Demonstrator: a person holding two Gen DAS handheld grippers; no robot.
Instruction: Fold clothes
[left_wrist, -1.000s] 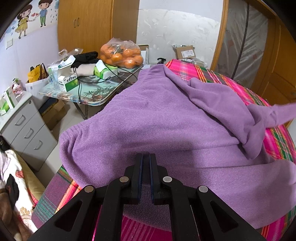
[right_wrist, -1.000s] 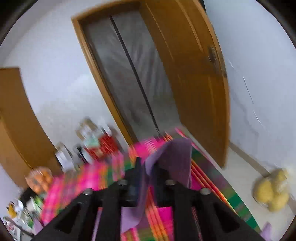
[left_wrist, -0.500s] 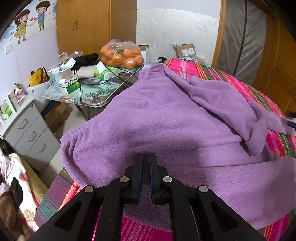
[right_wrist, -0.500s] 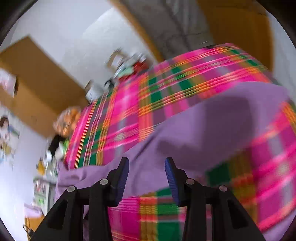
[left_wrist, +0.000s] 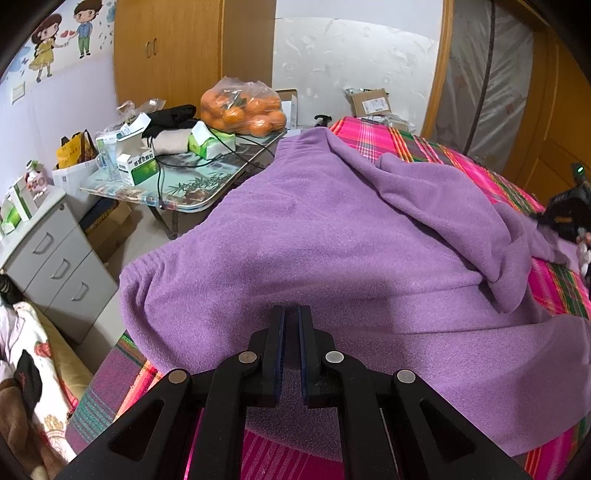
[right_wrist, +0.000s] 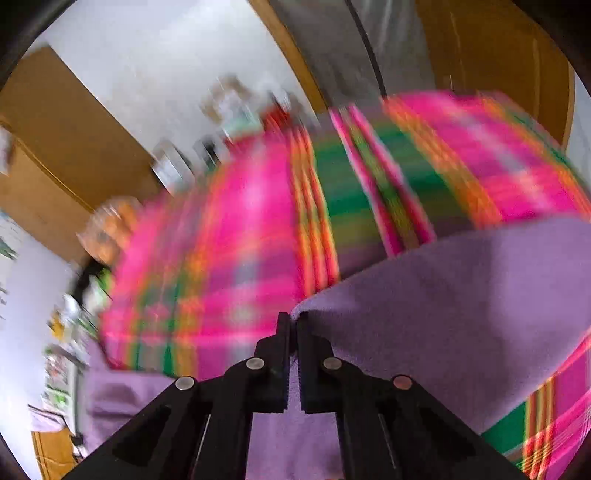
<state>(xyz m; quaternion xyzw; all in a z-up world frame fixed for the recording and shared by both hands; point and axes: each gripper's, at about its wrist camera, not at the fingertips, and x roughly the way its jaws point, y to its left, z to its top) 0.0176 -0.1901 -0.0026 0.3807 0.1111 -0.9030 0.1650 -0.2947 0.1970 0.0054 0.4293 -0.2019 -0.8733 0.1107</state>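
A bag of oranges (left_wrist: 243, 109) sits on a cluttered side table (left_wrist: 192, 192) beside grey drawers (left_wrist: 55, 258).

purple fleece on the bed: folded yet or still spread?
Mostly spread, not neatly folded. The purple fleece lies bunched across the plaid bedspread, with one sleeve flopped loosely over the body.

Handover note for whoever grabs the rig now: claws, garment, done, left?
Left claw: shut, pinching the near edge of the purple fleece garment.
Right claw: jaws closing on a corner of the same garment, fabric between them; view is blurred.
Garment lies spread on the plaid bedspread, one flap already thrown over on the right side, rumpled.
Done: first flap over. Left: probably smooth that flap, bring the remaining edges in, finish the fold.
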